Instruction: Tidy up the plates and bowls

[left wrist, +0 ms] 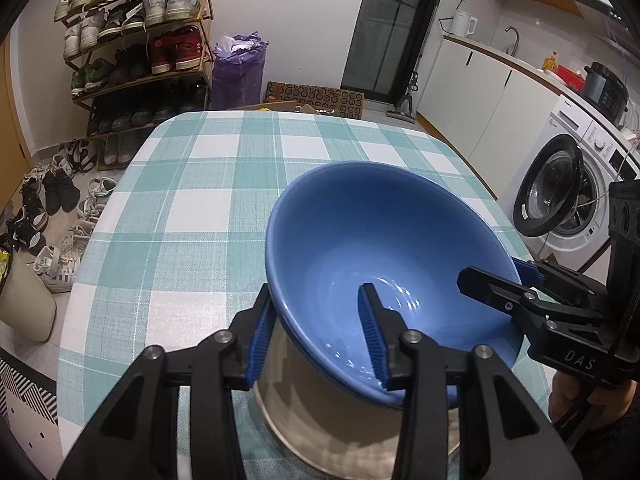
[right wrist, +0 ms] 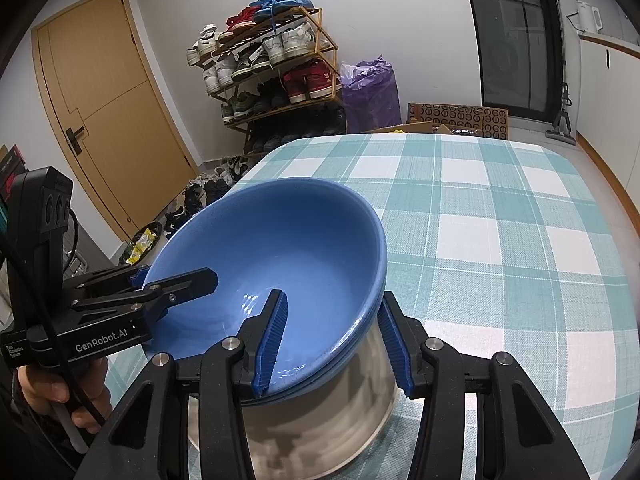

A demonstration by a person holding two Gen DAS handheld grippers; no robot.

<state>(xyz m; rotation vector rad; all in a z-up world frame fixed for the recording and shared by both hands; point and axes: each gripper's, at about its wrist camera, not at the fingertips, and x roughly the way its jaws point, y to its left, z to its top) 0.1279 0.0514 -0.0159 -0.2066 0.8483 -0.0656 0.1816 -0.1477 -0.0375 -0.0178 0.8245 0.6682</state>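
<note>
A stack of nested blue bowls [left wrist: 384,240] rests in the mouth of a steel bowl [left wrist: 320,420] near the front of the checked table [left wrist: 180,200]. My left gripper [left wrist: 316,288] straddles the stack's left rim, one pad outside and one inside. The rim stands loosely between them and the pads do not press on it, so it is open. My right gripper [right wrist: 332,294] straddles the right rim of the blue bowls [right wrist: 272,248], with its pads closed against it. Each gripper also shows in the other's view, the right gripper [left wrist: 492,270] and the left gripper [right wrist: 176,276], both across the rim.
The green-and-white checked cloth runs far back behind the bowls. A shoe rack [left wrist: 136,40], loose shoes on the floor and a purple bag [left wrist: 238,72] stand beyond the table's left. A washing machine [left wrist: 568,188] with its door open is at the right. A hand [right wrist: 60,392] holds the left gripper's handle.
</note>
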